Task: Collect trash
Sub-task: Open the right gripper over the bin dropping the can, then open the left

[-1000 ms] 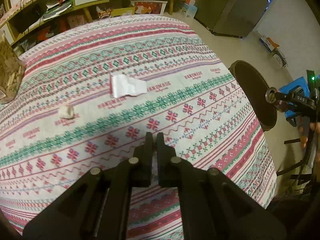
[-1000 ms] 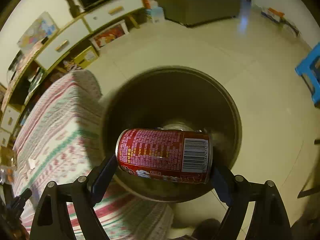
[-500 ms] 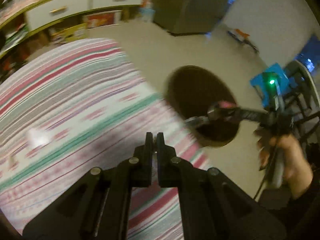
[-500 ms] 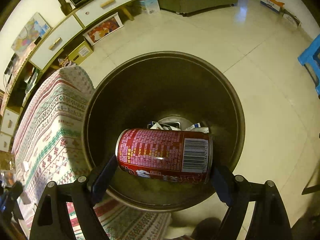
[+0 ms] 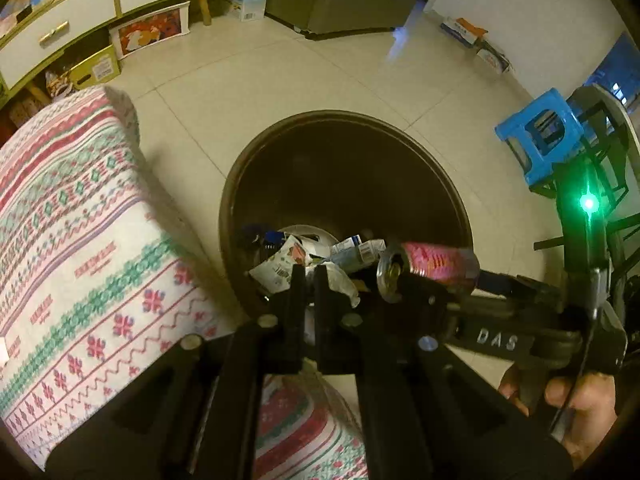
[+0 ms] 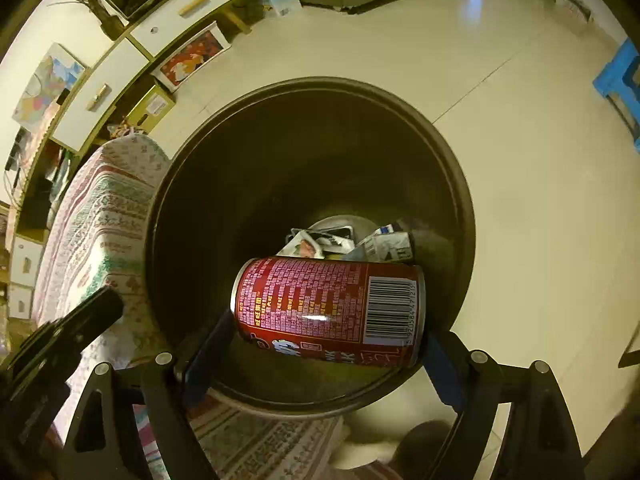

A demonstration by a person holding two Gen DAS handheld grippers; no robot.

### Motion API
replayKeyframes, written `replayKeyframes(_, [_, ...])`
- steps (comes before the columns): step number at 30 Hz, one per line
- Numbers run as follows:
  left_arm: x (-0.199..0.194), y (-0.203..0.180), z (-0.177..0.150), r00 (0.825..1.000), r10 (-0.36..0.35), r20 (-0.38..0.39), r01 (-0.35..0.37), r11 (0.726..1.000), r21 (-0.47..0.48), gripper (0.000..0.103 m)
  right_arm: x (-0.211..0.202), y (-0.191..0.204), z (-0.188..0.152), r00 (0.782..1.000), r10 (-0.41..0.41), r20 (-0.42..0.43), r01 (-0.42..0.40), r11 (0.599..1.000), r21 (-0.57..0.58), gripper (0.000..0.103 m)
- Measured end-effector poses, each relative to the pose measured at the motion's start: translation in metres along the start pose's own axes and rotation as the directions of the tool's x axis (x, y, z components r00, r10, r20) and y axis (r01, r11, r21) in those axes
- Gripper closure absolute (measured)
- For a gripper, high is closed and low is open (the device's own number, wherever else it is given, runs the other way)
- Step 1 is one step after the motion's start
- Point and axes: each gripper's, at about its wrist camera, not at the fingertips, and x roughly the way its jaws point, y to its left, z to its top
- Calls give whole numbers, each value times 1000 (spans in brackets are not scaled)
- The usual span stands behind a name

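Observation:
My right gripper [image 6: 320, 344] is shut on a red drink can [image 6: 328, 308], held sideways by its ends right over the mouth of the dark round trash bin [image 6: 448, 184]. The can also shows in the left wrist view [image 5: 432, 268] above the bin [image 5: 360, 152]. Crumpled wrappers and cartons [image 6: 348, 240] lie at the bin's bottom. My left gripper [image 5: 309, 276] is shut and empty, pointing at the bin's near rim beside the table edge.
The table with the patterned red, green and white cloth [image 5: 72, 240] stands left of the bin. A blue stool [image 5: 544, 136] stands on the tiled floor to the right. A low cabinet with white drawers [image 6: 132, 52] lines the far wall.
My left gripper swung from the tabletop, with its paper scraps, round to the bin. My right gripper carried the can from the bin's rim to over its middle.

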Motion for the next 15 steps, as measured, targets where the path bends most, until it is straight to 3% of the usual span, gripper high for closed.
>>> replayKeyframes(15, [16,0,6,999,38,-39,-39,999,-11,99,-11,-3,-5,1000,-15,23,16,1000,-13,11])
